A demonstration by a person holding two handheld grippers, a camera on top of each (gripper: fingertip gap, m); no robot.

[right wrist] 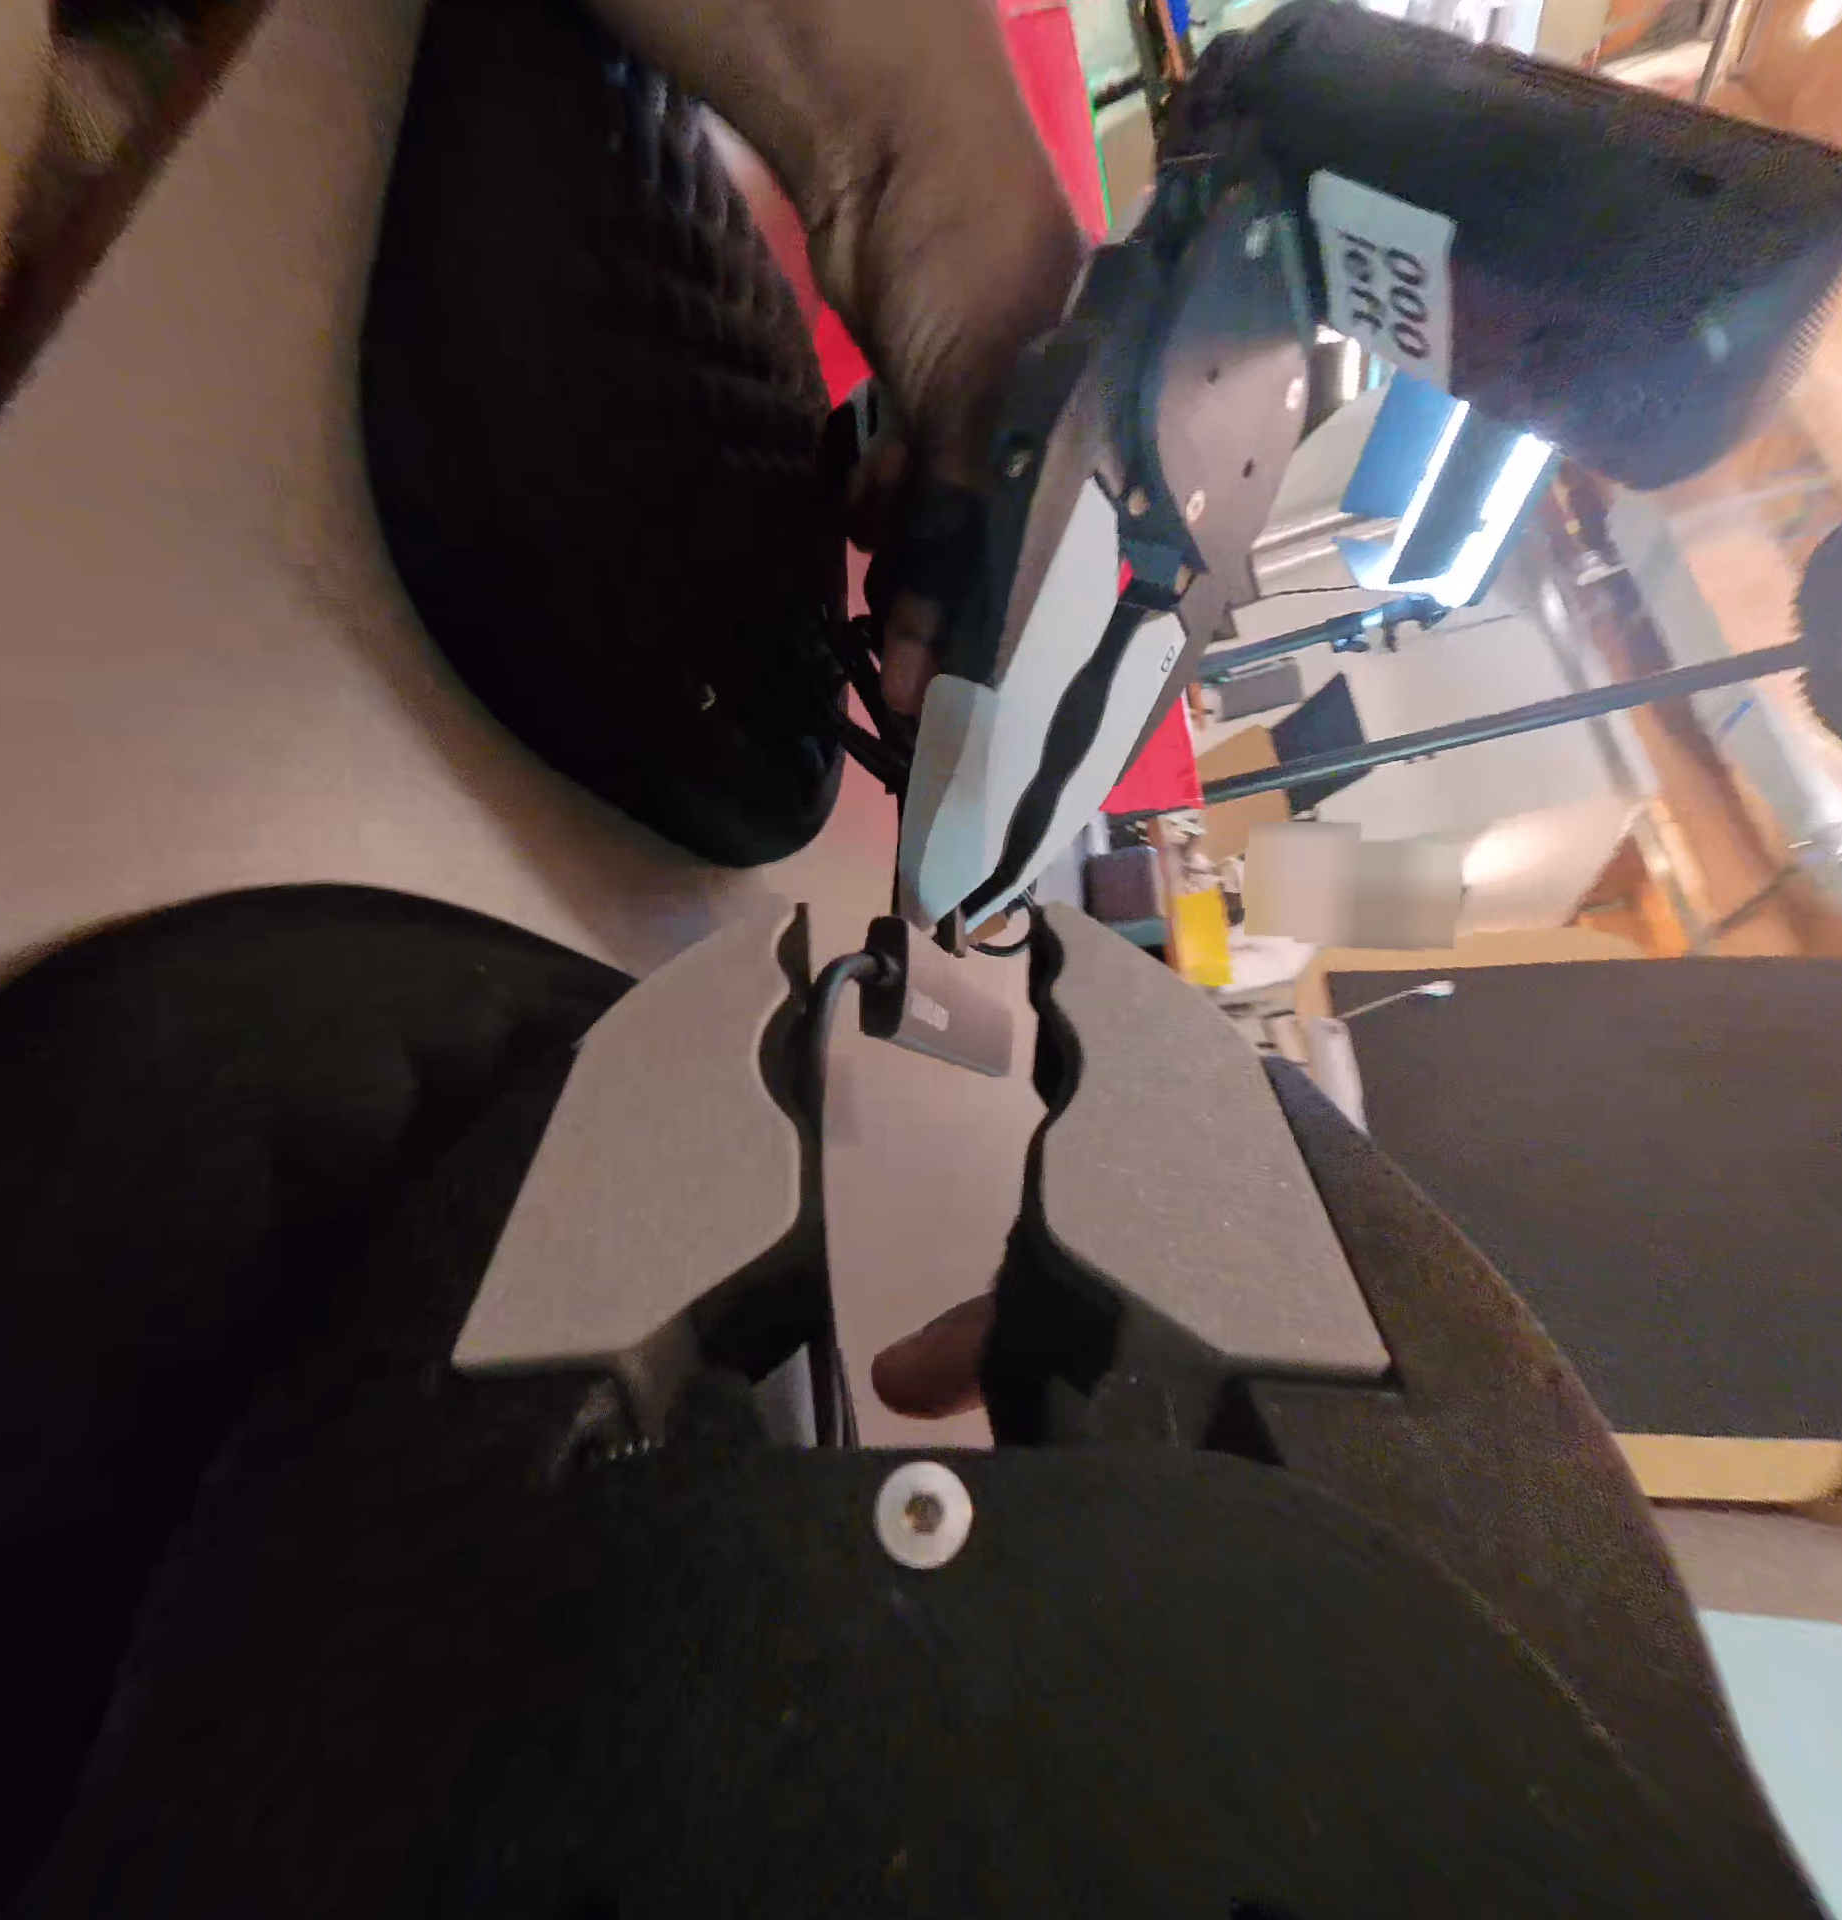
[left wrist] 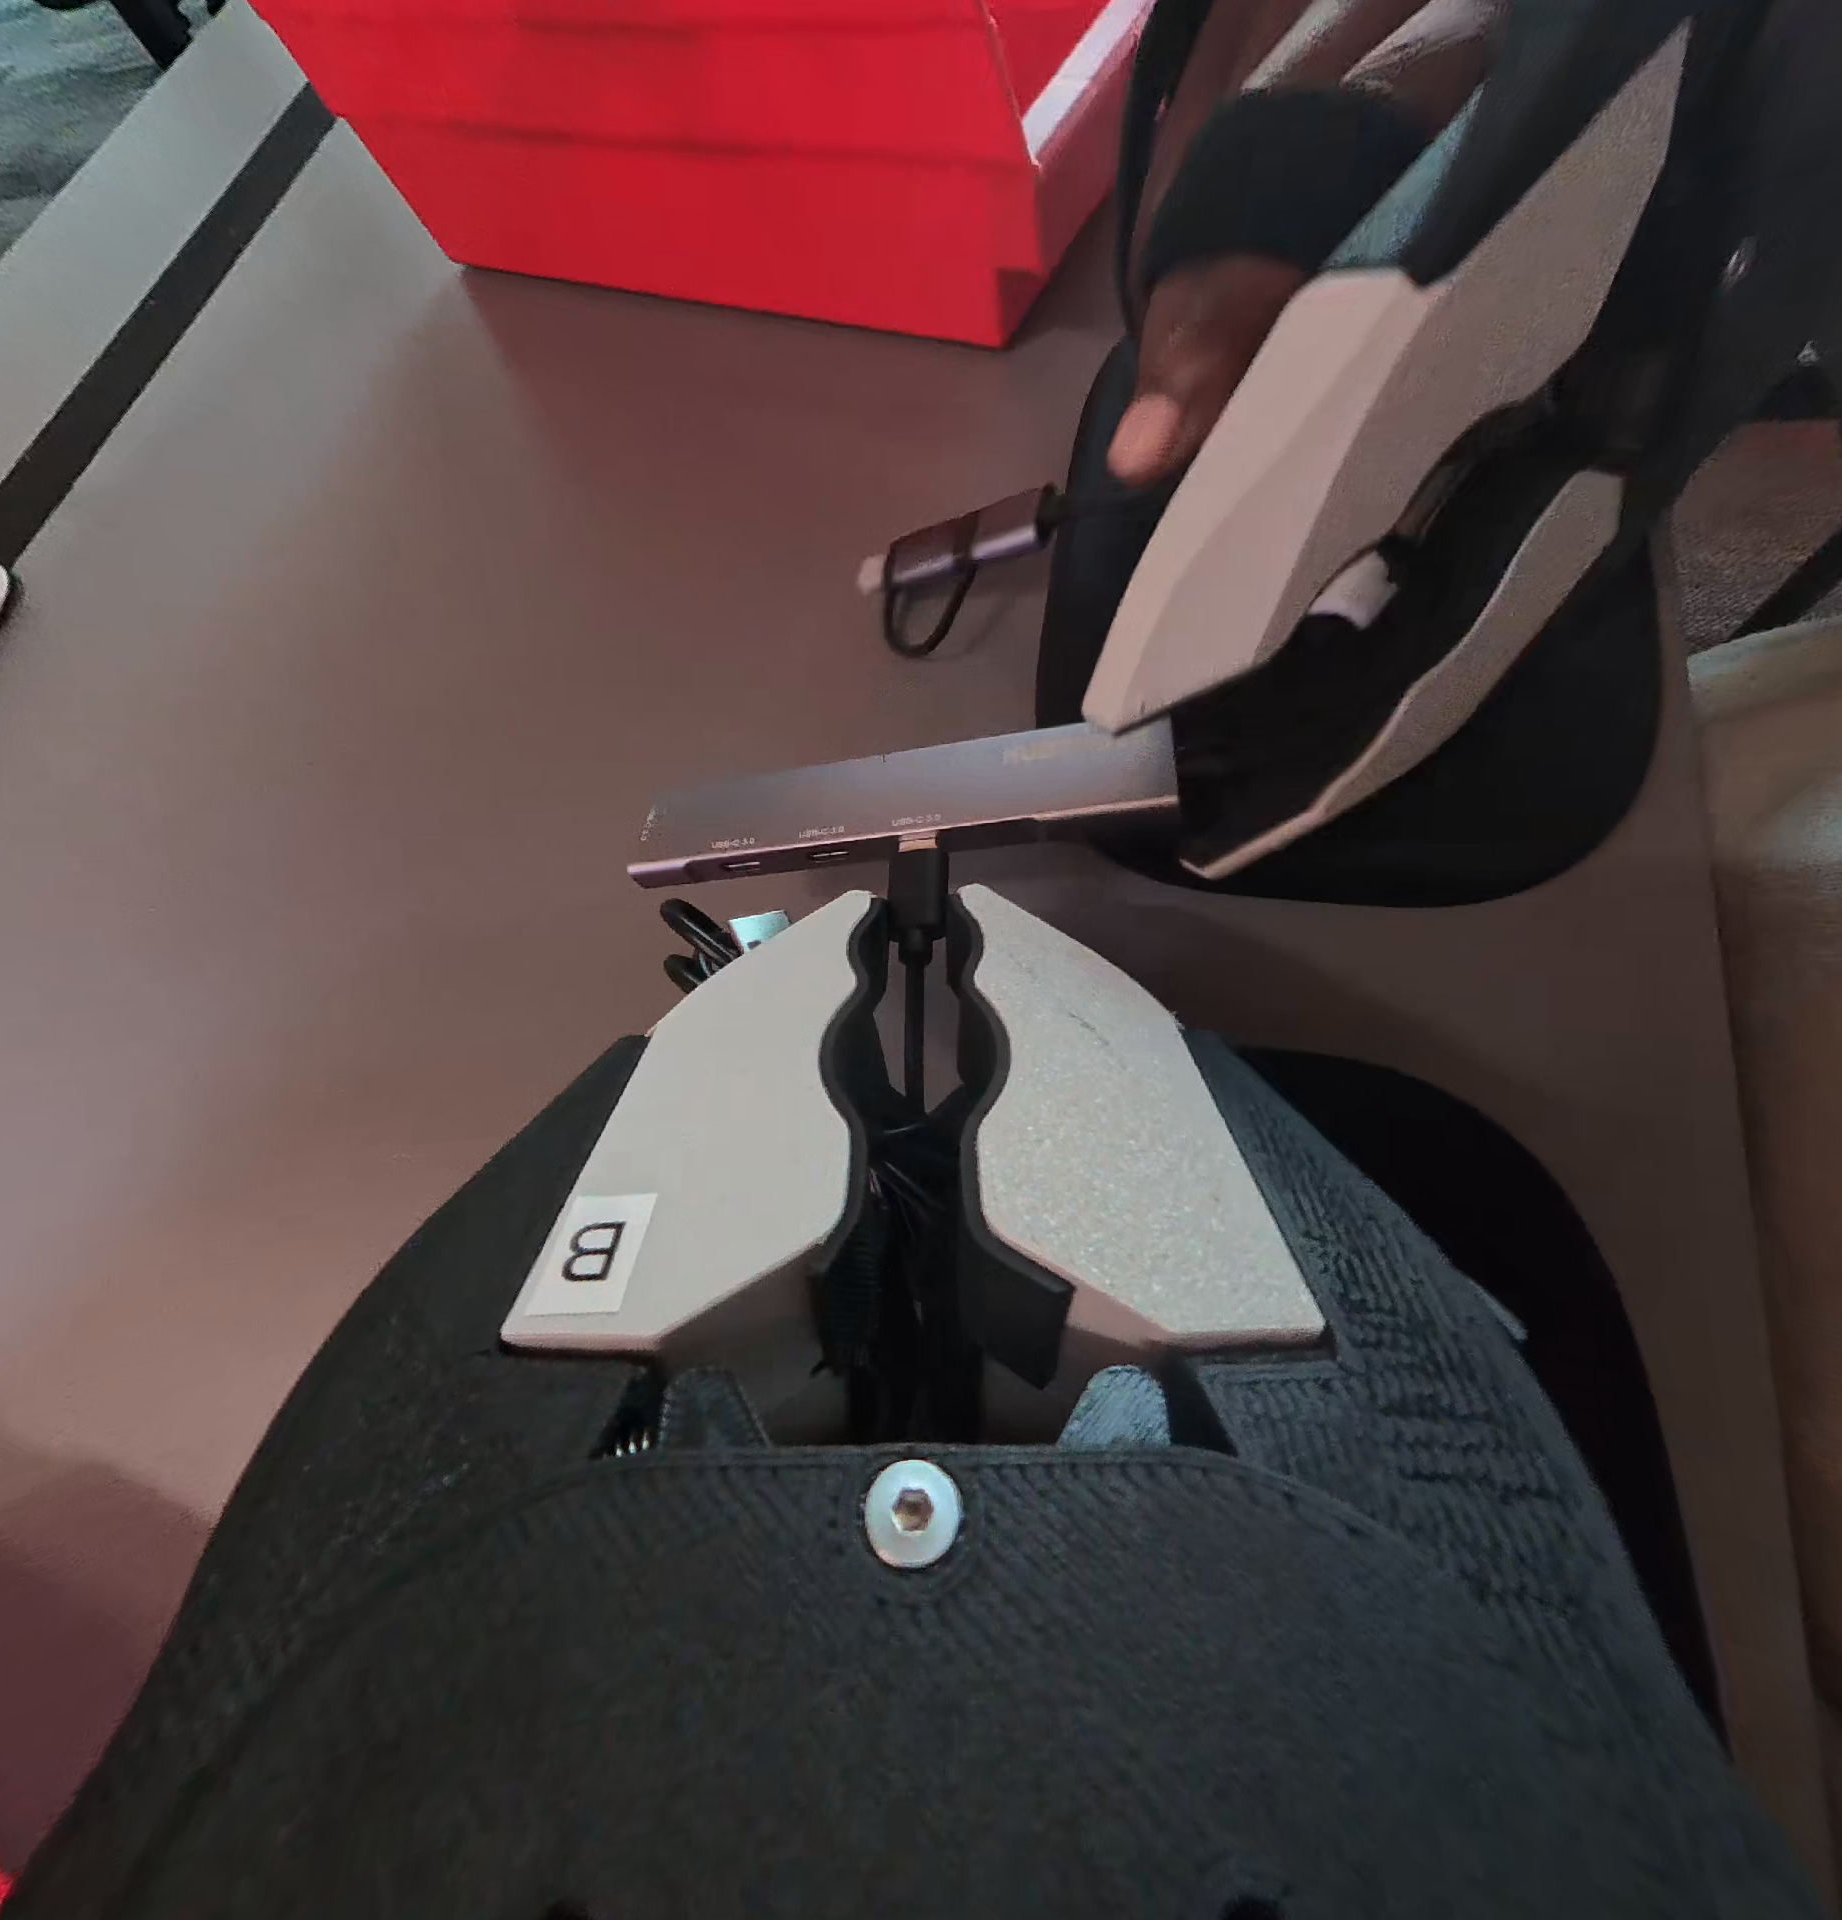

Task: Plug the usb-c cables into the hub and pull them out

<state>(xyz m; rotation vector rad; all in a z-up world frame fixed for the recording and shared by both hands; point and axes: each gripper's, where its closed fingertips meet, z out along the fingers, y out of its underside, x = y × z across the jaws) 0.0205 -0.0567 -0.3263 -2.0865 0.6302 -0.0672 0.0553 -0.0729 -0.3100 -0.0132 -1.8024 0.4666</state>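
A: Left wrist view first. The left gripper (left wrist: 915, 914) is clamped on the black usb-c cable (left wrist: 913, 883) just behind its plug, which sits in 1 port of the hub (left wrist: 896, 805). The right gripper (left wrist: 1166, 774) pinches the hub's far end, holding it above the table (left wrist: 377, 623).

B: So the risk?

A: Pulling off-axis could bend the plug or twist the hub loose.

B: And the right wrist view?

A: The right gripper (right wrist: 912, 961) grips the hub (right wrist: 948, 1018) near its tail cord (right wrist: 829, 997), with the left gripper (right wrist: 958, 904) close in. That narrow hold may slip; the 2 grippers could collide.
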